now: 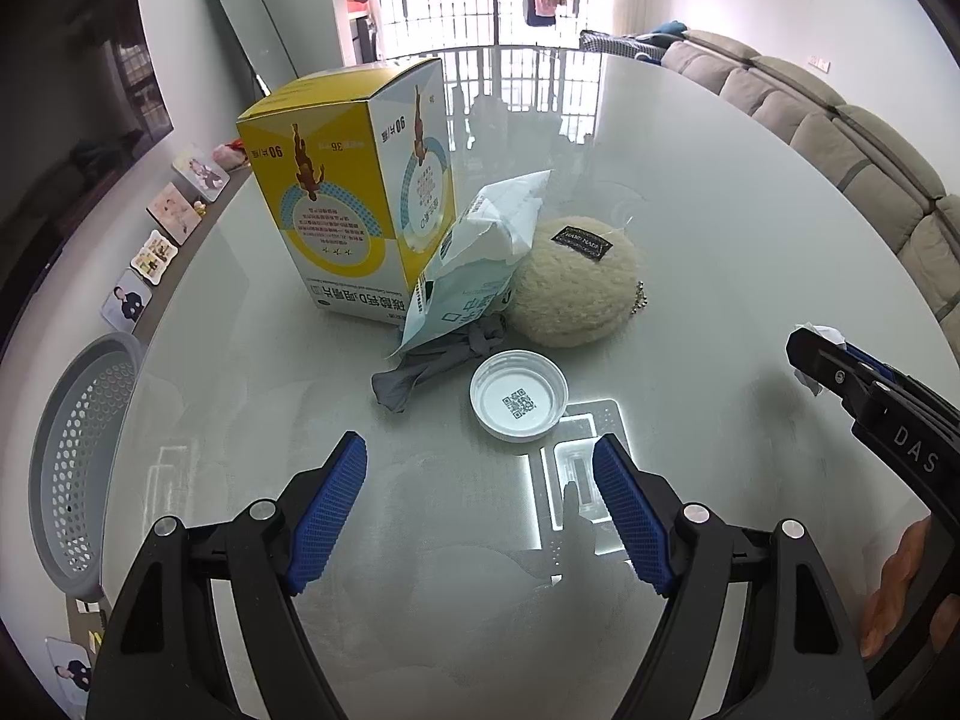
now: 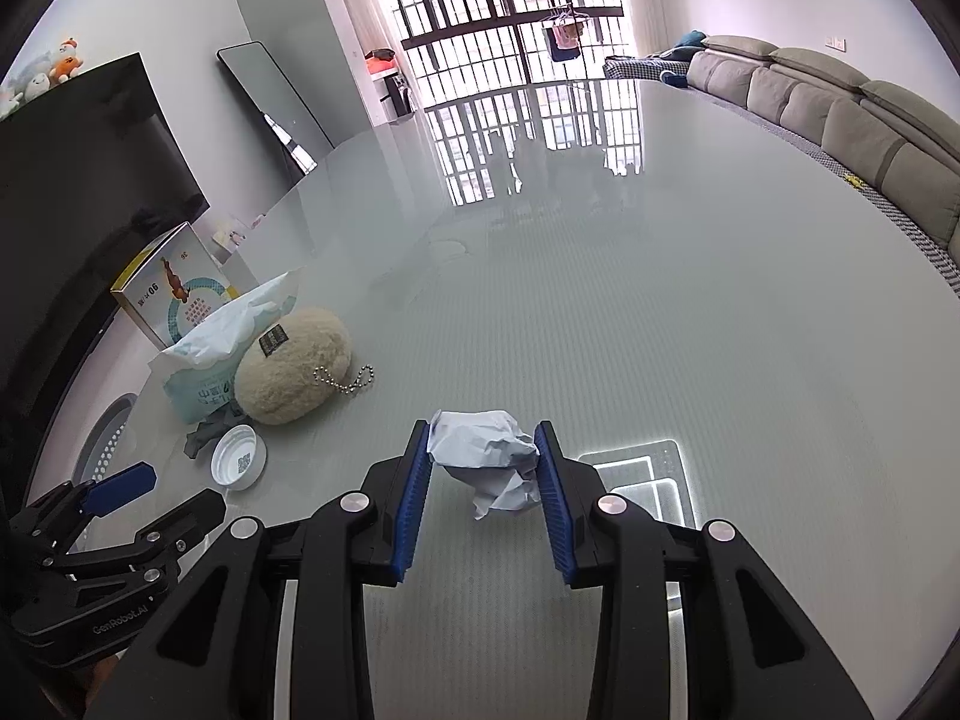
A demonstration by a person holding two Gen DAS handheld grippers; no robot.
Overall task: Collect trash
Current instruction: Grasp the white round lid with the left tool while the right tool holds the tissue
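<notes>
Crumpled paper (image 2: 489, 456) between right hand-held gripper (image 2: 485, 450) pads

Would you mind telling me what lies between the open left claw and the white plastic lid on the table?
Nothing: in the left wrist view, only bare glossy table separates the left claw from the lid.

Grey perforated plastic basket (image 1: 84, 468) at nine o'clock: partly behind counter (image 1: 720, 240) edge. Grey crumpled cloth (image 1: 414, 369): partly under pale-blue wrapper (image 1: 462, 294).
</notes>
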